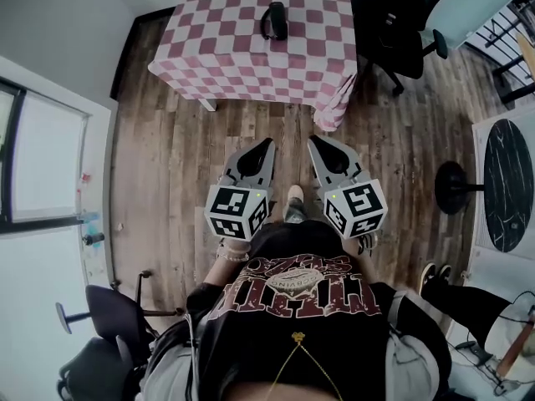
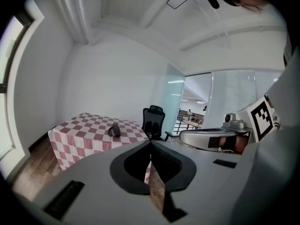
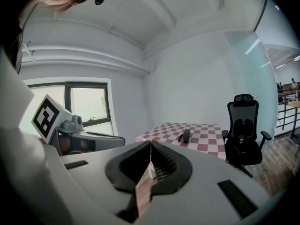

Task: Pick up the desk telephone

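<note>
A dark desk telephone (image 1: 275, 20) sits on a table with a pink-and-white checked cloth (image 1: 226, 48), far ahead of me. The telephone (image 2: 115, 129) shows small in the left gripper view, and the telephone (image 3: 185, 136) likewise in the right gripper view. My left gripper (image 1: 267, 143) and right gripper (image 1: 311, 140) hang side by side over the wooden floor, well short of the table. Both have their jaws pressed together with nothing between them.
A black office chair (image 1: 393, 23) stands at the table's right. A round black-topped table (image 1: 507, 184) is at the right, another dark chair (image 1: 109, 324) at the lower left. A window (image 1: 33, 161) lines the left wall. Wooden floor (image 1: 167, 165) lies between me and the table.
</note>
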Demonstrator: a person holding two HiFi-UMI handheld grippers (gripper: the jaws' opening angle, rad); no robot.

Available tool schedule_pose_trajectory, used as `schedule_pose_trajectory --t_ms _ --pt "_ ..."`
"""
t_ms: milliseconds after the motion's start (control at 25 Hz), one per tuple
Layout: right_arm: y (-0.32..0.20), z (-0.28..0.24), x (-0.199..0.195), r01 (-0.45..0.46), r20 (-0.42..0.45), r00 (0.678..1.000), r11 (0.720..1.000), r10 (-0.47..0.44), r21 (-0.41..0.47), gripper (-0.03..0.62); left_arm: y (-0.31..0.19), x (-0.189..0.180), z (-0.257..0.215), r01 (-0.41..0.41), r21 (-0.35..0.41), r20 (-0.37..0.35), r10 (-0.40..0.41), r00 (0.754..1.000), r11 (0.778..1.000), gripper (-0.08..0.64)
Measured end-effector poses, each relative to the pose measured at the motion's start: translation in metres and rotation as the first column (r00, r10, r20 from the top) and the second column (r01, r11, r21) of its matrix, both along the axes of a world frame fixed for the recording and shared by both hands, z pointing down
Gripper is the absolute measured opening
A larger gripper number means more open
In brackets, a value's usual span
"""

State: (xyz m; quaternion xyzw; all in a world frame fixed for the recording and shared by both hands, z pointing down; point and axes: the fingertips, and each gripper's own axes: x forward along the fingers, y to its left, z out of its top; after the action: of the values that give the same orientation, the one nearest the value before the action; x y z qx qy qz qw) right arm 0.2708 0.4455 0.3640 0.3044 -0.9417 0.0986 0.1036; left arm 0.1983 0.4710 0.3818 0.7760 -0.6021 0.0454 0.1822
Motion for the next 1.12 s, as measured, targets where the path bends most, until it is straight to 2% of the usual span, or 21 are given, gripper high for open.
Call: schedule_pose_trajectory --t_ms 320,520,680,960,1120 --pt "-0.057 -0.006 0.010 0.045 0.016 0.999 0.999 -0.045 0.015 0.020 -0.056 0.013 -0.004 0.034 0.014 0.030 -0.034 0.999 0.999 0.008" --pt "-0.078 -0.004 0.016 0.078 0.008 0.997 0.997 -0.078 0.016 0.020 -0.073 0.018 0.001 0.054 0.011 0.061 -0.054 0.997 0.998 0.008" --pt "-0.091 0.000 0.023 0.065 0.010 0.998 0.998 -0.065 0.005 0.020 -0.083 0.016 0.010 0.060 -0.021 0.005 -0.060 0.998 0.998 0.008" --pt "-0.119 0.007 0.019 0.022 0.014 1.000 1.000 -0.021 -0.017 0.020 -0.113 0.009 0.013 0.040 -0.030 0.000 -0.040 0.999 0.999 0.008" --pt "-0.141 0.007 0.009 -0.011 0.009 1.000 1.000 0.011 -0.021 0.019 -0.143 0.003 0.013 -0.014 -0.028 0.005 0.014 1.000 1.000 0.008"
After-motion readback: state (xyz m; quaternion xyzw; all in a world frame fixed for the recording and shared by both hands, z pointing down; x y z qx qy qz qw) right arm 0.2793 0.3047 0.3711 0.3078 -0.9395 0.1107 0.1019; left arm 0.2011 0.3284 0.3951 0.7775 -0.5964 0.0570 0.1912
